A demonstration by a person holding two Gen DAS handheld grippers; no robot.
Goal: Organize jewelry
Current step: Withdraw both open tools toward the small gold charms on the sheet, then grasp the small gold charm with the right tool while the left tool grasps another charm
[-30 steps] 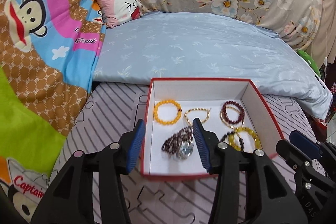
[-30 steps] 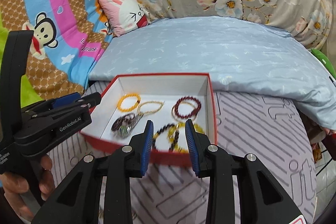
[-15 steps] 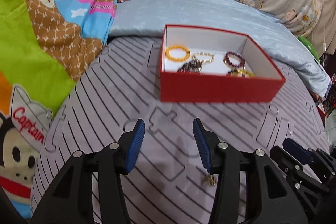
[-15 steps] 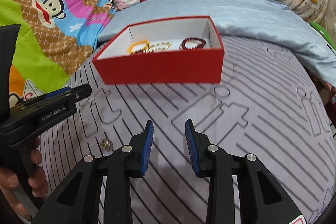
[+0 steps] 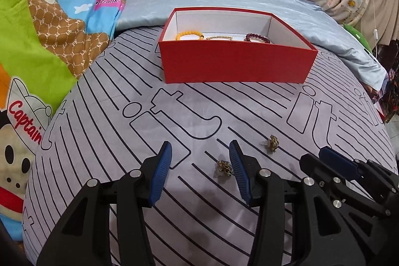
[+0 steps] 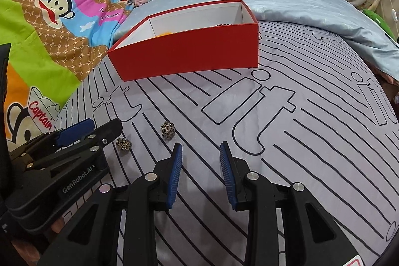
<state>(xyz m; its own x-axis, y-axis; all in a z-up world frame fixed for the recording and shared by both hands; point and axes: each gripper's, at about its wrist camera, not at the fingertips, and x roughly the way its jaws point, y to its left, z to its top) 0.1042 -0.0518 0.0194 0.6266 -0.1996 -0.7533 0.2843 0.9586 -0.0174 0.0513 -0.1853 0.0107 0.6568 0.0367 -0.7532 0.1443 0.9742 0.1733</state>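
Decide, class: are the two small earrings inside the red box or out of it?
Out. Both earrings lie on the striped bedsheet, well short of the red box.

- Both grippers have pulled back from the red box (image 5: pixel 237 64) and dropped lower; a second ago they hung over its open top.
- The bracelets inside now barely show above the box's near wall.
- Two earrings have come into view on the striped sheet (image 5: pixel 174 121): one (image 5: pixel 225 167) beside the left gripper (image 5: pixel 200 171), another (image 5: pixel 273 143) further right.
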